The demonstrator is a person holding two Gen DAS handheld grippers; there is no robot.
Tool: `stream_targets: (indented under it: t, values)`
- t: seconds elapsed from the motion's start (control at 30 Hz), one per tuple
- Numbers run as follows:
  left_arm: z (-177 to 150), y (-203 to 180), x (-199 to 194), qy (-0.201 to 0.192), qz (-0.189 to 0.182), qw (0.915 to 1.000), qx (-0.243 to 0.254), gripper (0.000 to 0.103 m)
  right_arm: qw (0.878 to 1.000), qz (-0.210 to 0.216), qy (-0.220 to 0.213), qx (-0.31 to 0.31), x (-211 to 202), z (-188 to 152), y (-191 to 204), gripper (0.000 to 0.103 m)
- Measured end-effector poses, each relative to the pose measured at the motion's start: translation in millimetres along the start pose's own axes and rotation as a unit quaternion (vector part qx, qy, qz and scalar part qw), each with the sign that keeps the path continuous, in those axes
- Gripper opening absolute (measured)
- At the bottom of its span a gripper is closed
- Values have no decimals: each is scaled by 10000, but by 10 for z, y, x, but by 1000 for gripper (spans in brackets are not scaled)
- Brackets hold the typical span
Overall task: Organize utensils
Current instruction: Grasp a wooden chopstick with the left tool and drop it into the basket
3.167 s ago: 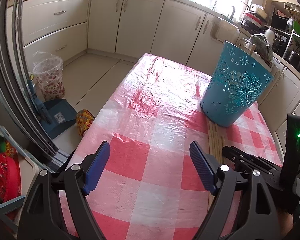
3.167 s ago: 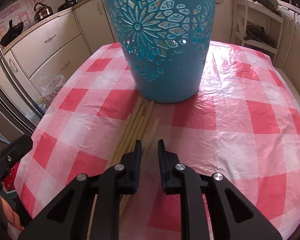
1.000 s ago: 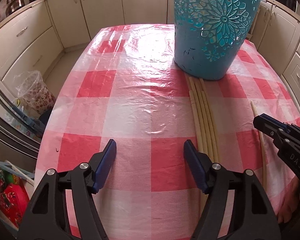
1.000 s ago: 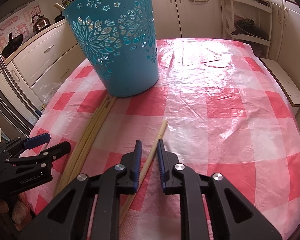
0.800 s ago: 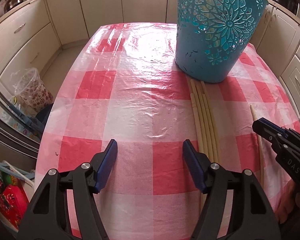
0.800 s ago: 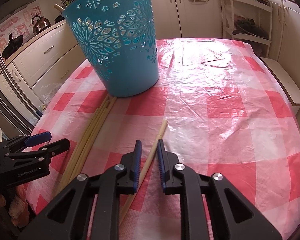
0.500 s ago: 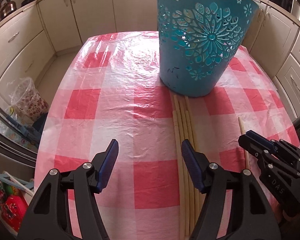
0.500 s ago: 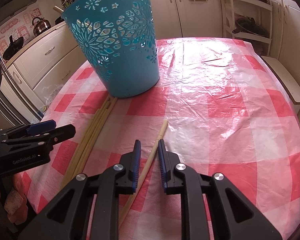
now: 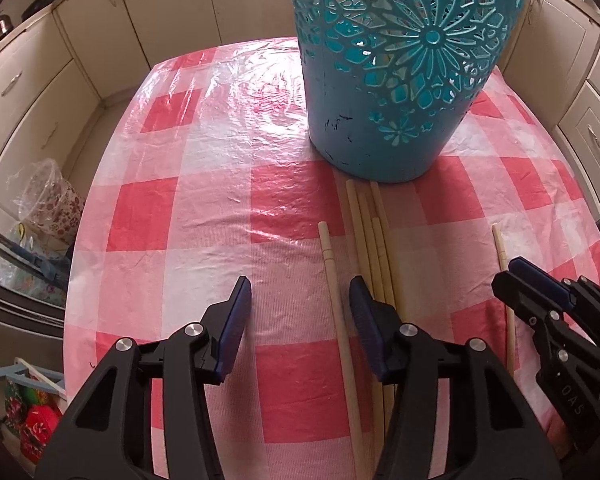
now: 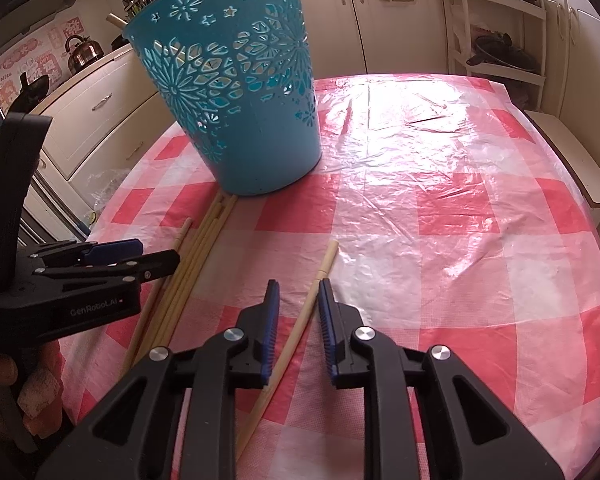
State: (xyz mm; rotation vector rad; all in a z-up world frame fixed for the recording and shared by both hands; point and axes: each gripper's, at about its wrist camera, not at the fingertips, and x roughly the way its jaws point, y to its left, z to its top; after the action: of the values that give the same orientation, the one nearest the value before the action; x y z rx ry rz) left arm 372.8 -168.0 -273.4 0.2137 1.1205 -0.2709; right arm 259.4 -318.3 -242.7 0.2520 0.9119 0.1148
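Note:
A blue cut-out basket (image 9: 404,68) (image 10: 236,96) stands on the red-checked tablecloth (image 9: 204,208). Several long wooden chopsticks (image 9: 374,248) (image 10: 196,264) lie bundled in front of it. One chopstick (image 9: 338,312) lies apart, between the jaws of my open left gripper (image 9: 300,304), nearer the right pad. Another single chopstick (image 10: 312,292) (image 9: 504,264) lies on the cloth between the narrowly open jaws of my right gripper (image 10: 298,304); neither pad touches it. A stick end (image 10: 114,21) pokes over the basket rim.
Cream kitchen cabinets (image 9: 48,92) surround the table. A bag-lined bin (image 9: 44,196) stands on the floor to the left. A white rack (image 10: 496,32) and a bench (image 10: 572,156) stand to the right. A kettle (image 10: 82,54) sits on the counter.
My left gripper has swung right and forward over the chopsticks, and one chopstick now lies apart between its jaws. My right gripper stays over its single chopstick, jaws slightly wider.

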Motion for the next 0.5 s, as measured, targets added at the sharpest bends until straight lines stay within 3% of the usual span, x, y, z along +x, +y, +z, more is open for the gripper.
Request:
stream_targets:
  t: [0.03,0.1,0.2,0.27,0.4,0.43,0.5]
  values:
    - [24,-2,3,7,-17,10000,18,36,10000,4,1,3,1,1,1,21]
    - [38,-17,-5,52,-134,9999,75,6,10000,23,1,18,3,3,-8,21]
    - [-9,-11,-46,48,-192,9998,91,5,10000,57,-1,50,5,5,-26,21]
    - [-59,100,-134,-48,-325,9993,-160,5,10000,70,-4,60,4,4,-32,21]
    - [-7,501,-714,-1062,-542,9896,-804,5,10000,67,-6,58,3,2,-32,21]
    - [51,598,-901,-1417,-615,9837,-922,5,10000,63,-5,53,4,2,-32,21]
    - [159,769,-1408,-2321,-855,9618,-1170,5,10000,41,-7,37,2,3,-26,21]
